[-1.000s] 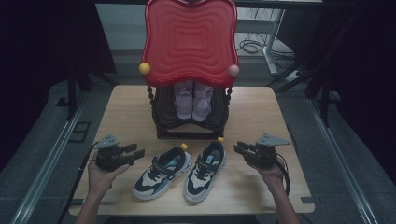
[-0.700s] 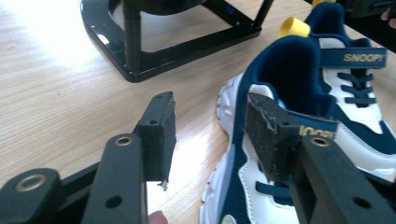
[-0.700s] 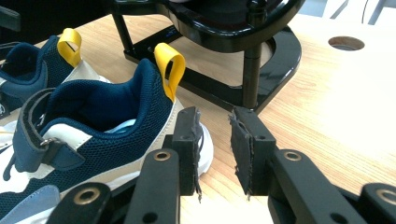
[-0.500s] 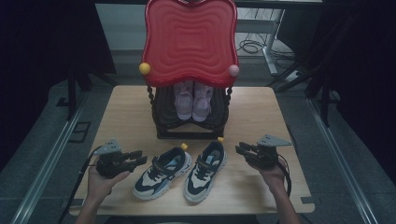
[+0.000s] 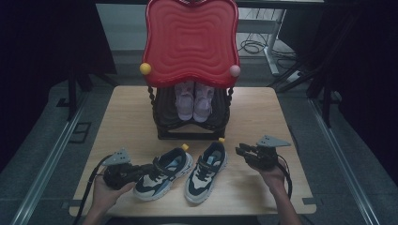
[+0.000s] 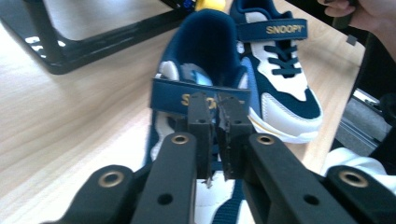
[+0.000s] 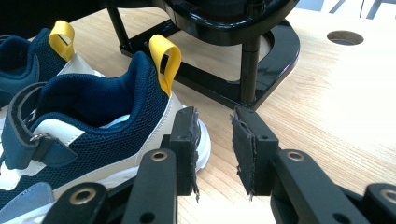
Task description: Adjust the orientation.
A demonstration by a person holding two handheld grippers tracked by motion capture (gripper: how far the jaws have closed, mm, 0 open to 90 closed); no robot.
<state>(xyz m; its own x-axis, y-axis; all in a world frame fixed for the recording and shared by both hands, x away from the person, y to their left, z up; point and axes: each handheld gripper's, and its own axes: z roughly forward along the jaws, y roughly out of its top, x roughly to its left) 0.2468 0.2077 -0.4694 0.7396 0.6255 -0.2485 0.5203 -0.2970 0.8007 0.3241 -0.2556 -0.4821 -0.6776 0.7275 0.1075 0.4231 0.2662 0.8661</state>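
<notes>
Two navy-and-white children's sneakers lie side by side at the table's front: the left shoe [image 5: 164, 176] [image 6: 205, 46] and the right shoe [image 5: 206, 171] [image 6: 285, 70] [image 7: 93, 107]. My left gripper [image 5: 149, 169] [image 6: 215, 100] has just been closing. Its pads now stand almost together, with the tips against the left shoe's navy strap [image 6: 170, 93]; I see nothing between them. My right gripper [image 5: 238, 150] [image 7: 215, 116] is open just right of the right shoe's heel, near its yellow pull loop [image 7: 166, 60], with only bare table between the pads.
A black shoe rack [image 5: 187, 126] [image 7: 261, 51] with a red wavy top [image 5: 190, 42] stands mid-table and holds a pink pair of shoes [image 5: 192, 101]. The wooden table [image 5: 263, 108] has a round hole [image 7: 344, 37] near the rack's foot.
My left gripper has moved right to the left shoe, and its jaws have closed from wide apart to almost together. The right gripper and both shoes have stayed put.
</notes>
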